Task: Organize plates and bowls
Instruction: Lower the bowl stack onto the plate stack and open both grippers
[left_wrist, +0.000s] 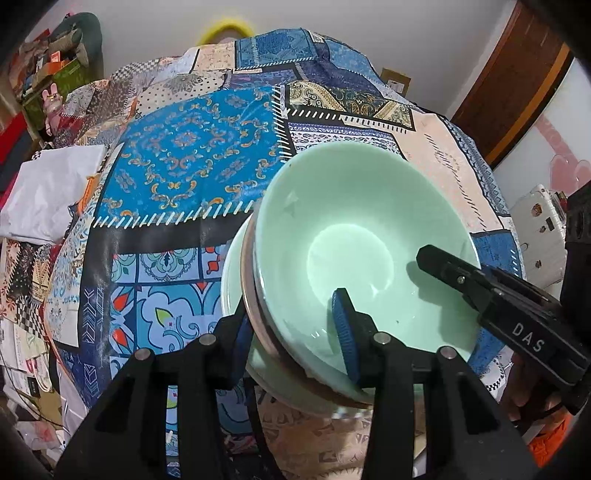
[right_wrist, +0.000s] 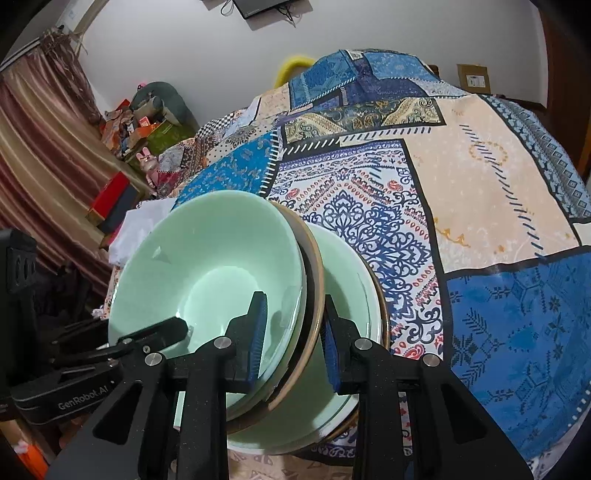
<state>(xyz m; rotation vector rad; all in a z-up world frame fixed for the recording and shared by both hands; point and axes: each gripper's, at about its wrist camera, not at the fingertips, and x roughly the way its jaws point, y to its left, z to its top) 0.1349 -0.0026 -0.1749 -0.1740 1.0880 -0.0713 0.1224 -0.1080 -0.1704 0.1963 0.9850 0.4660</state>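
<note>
patchwork-covered table (left_wrist: 192, 155) carrying nested stack; left hand-held gripper (left_wrist: 295, 332) and right hand-held gripper (right_wrist: 291, 339) both straddling green bowl (left_wrist: 354, 236) rim, pinching opposite sides, likely balancing stack for lifting.

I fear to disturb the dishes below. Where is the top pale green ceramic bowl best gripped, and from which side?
Probably by its thin flared rim, from above at the near side: one finger inside the pale green ceramic bowl, one outside. Its lower wall sits nested in the brown-rimmed dish, so only the rim seems free.
</note>
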